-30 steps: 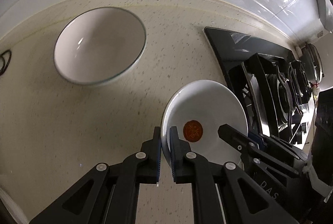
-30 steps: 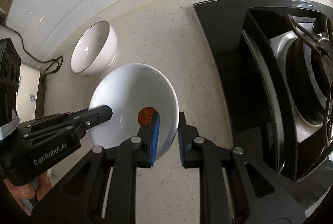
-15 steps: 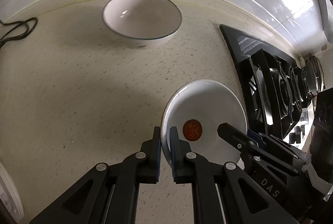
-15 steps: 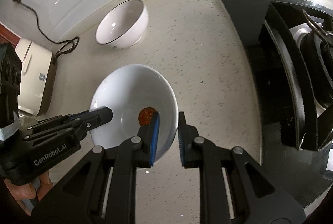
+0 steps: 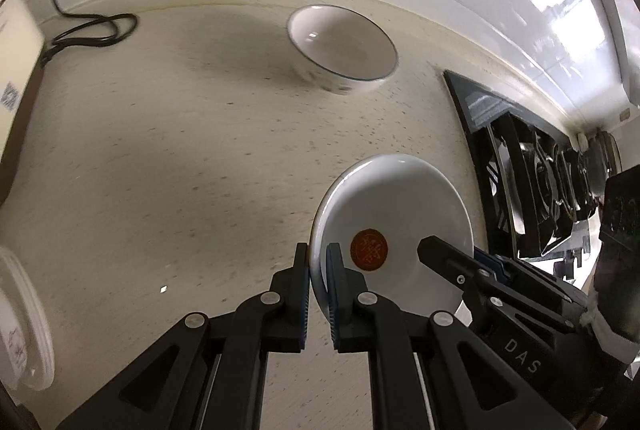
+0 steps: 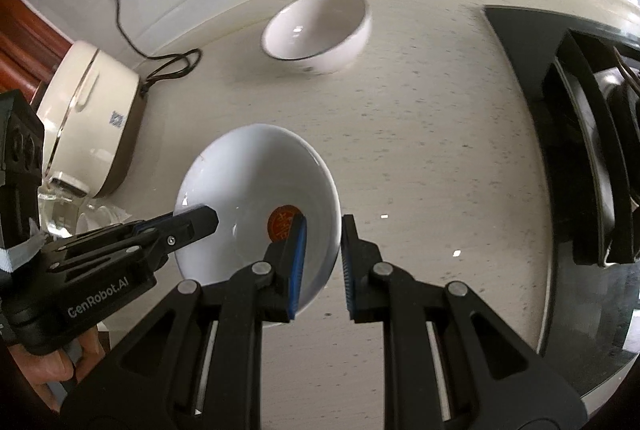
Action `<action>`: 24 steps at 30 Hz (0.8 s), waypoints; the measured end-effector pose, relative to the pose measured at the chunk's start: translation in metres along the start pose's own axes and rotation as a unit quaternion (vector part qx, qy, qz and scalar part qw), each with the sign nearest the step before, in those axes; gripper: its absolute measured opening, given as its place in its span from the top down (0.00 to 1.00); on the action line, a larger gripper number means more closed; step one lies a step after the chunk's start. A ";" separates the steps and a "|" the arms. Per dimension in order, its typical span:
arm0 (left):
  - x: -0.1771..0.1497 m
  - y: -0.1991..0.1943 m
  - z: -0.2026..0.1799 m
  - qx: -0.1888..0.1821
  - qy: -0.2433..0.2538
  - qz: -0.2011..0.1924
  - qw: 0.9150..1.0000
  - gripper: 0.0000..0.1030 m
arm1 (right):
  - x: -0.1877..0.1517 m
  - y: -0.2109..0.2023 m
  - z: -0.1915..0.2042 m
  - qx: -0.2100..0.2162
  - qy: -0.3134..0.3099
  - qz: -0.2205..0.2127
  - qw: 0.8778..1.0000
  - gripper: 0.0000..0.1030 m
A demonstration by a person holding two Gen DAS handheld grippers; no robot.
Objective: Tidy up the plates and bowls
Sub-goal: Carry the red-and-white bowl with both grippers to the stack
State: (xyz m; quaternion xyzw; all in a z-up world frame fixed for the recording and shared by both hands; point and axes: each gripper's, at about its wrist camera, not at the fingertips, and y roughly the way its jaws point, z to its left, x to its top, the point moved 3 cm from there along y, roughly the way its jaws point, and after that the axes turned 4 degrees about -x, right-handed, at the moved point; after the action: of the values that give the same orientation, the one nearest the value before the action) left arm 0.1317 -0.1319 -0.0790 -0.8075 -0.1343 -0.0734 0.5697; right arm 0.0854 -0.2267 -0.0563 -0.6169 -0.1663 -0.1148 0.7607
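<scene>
A white bowl with a red seal mark (image 5: 400, 214) (image 6: 256, 190) hangs above the speckled counter, carried by both grippers. My left gripper (image 5: 318, 270) is shut on its left rim, and my right gripper (image 6: 322, 250) is shut on the opposite rim. Each gripper shows in the other's view, at the bowl's far edge. A second white bowl with a dark rim line (image 5: 344, 48) (image 6: 316, 30) sits upright on the counter near the back wall, apart from both grippers.
A black gas hob (image 5: 532, 182) (image 6: 580, 150) fills the right side. A cream appliance (image 6: 88, 122) with a black cable (image 5: 92, 30) stands at the left. A white lid-like object (image 5: 20, 322) lies at the left edge. A hand (image 6: 52, 362) holds the left gripper.
Both grippers have carried the seal-marked bowl leftward along the counter. The dark-rimmed bowl and the hob have slid right in both views, and the cream appliance and cable have come into sight.
</scene>
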 end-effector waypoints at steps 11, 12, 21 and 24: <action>-0.010 -0.036 0.039 0.007 -0.042 -0.035 0.998 0.92 | -0.001 -0.001 0.055 0.019 -0.044 0.000 0.999 0.81; -0.011 -0.039 0.043 0.008 -0.047 -0.038 0.998 0.92 | 0.000 -0.001 0.061 0.021 -0.048 0.000 0.999 0.81; -0.017 -0.064 0.078 0.015 -0.084 -0.062 0.994 0.92 | 0.009 0.005 0.100 0.038 -0.086 0.004 0.996 0.81; -0.020 -0.072 0.088 0.020 -0.094 -0.070 0.993 0.92 | 0.012 0.007 0.114 0.044 -0.100 0.005 0.994 0.81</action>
State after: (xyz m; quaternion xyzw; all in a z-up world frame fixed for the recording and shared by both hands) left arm 0.0874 -0.0291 -0.0497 -0.7880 -0.2445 -0.0343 0.5640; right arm 0.0861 -0.1130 -0.0373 -0.5922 -0.2429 -0.0413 0.7672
